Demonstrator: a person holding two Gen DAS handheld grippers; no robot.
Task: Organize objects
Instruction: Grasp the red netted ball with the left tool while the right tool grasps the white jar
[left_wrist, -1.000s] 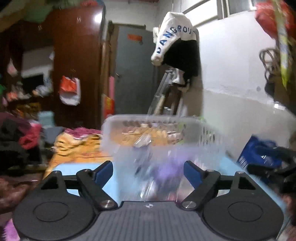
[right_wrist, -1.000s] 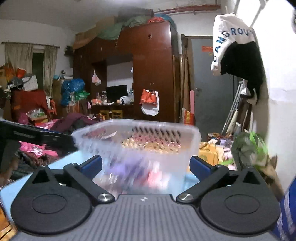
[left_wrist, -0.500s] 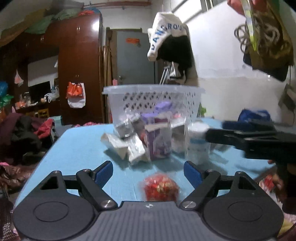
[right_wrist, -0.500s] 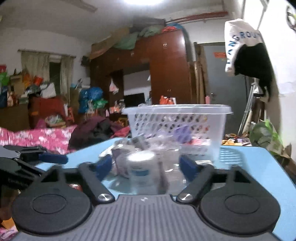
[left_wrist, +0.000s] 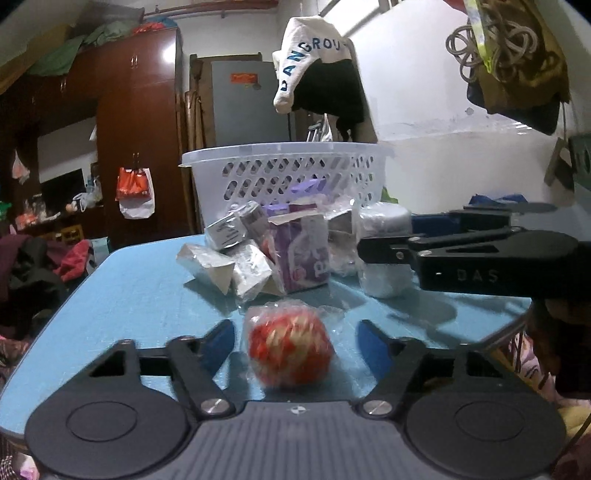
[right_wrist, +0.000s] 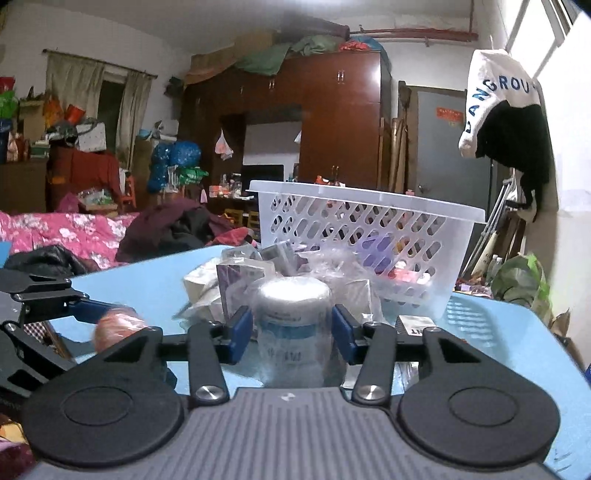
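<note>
**Both tongs drop in on their targets**

Since a second ago the white basket has gone from a blur right in front of both cameras to standing upright at the far side of the blue table, and each tool has come down low toward one item.

Left wrist view: the left gripper (left_wrist: 295, 343) stands wide, its blue pads on either side of a red ball in clear wrap (left_wrist: 289, 350), not yet touching it. The ball lies on the near part of the table (left_wrist: 122, 295), apart from the heap of small boxes (left_wrist: 255, 251) that sits in front of the basket (left_wrist: 284, 173). To do this step well, I judge the tool should go a little further forward so the pads meet the ball at its widest part, then close slowly; the loose wrap may slip, and a round thing can squirt out of a pinch set too near its front.

Right wrist view: the right gripper (right_wrist: 292, 328) has narrowed around a white jar (right_wrist: 293, 325) standing upright just beside the heap; the pads look to be touching its sides or very nearly, and I cannot tell whether it is firmly held. The grip sits at about mid-height, which seems sound. A straight lift before any swing toward the basket (right_wrist: 369, 229) should keep the neighbouring boxes from being dragged.
</note>
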